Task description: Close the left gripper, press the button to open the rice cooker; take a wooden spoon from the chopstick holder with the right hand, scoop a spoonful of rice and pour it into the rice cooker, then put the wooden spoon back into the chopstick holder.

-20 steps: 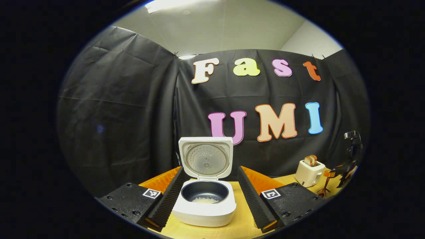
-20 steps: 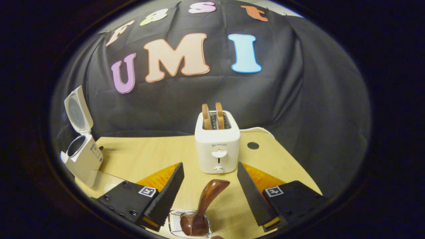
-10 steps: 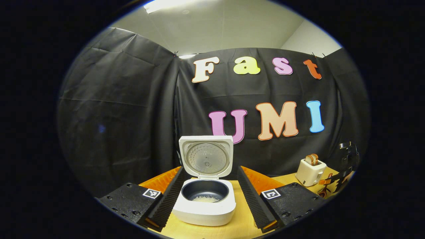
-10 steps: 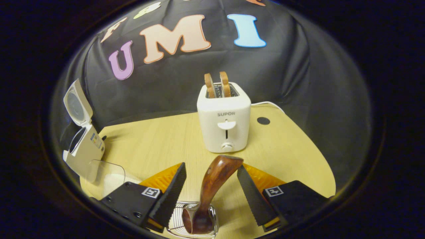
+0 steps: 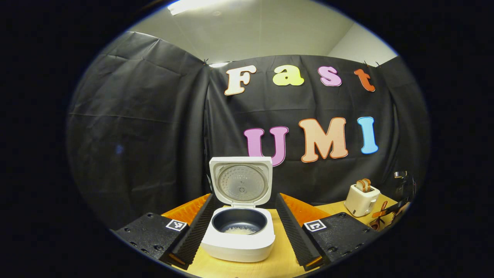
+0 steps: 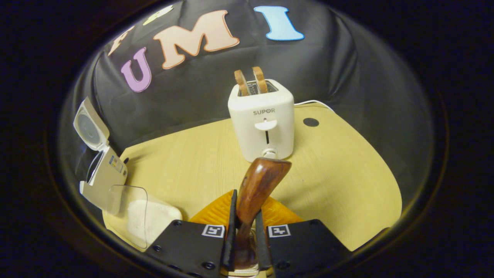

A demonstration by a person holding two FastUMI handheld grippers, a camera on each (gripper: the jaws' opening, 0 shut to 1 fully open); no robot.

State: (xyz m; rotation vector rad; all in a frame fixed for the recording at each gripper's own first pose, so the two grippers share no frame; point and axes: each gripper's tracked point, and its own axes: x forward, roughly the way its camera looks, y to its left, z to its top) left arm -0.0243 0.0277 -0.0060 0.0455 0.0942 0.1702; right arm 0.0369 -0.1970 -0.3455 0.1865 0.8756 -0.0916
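1. Rice cooker (image 5: 238, 235) serves as the landmark: it stands on the pale wooden table (image 6: 185, 170) with its lid (image 5: 241, 180) swung fully upright at the back, and a small patch of white rice lies at the bottom of its dark inner pot (image 5: 239, 221).
2. The left gripper (image 5: 243, 227) hangs just in front of the cooker with its jaws spread wide, one finger on each side of the cooker body and neither touching it.
3. Seen from the right gripper view, the cooker (image 6: 102, 181) sits at the far left of the table, lid up, and a clear container (image 6: 131, 218) holding something white stands just beside it, on the side toward the camera.
4. The right gripper (image 6: 244, 235) is well to the right of the cooker, its jaws drawn narrow and clamped on the handle of the wooden spoon (image 6: 254, 193), both fingers pressing the wood.
5. The spoon's handle rises upward between the fingers and bends toward the toaster; its lower end goes down into the chopstick holder (image 6: 241, 272), of which a sliver of metal shows at the bottom edge.
6. A white toaster (image 6: 261, 119) with two slices standing in its slots sits farther from the cooker, behind the spoon, with a white cord trailing behind it.
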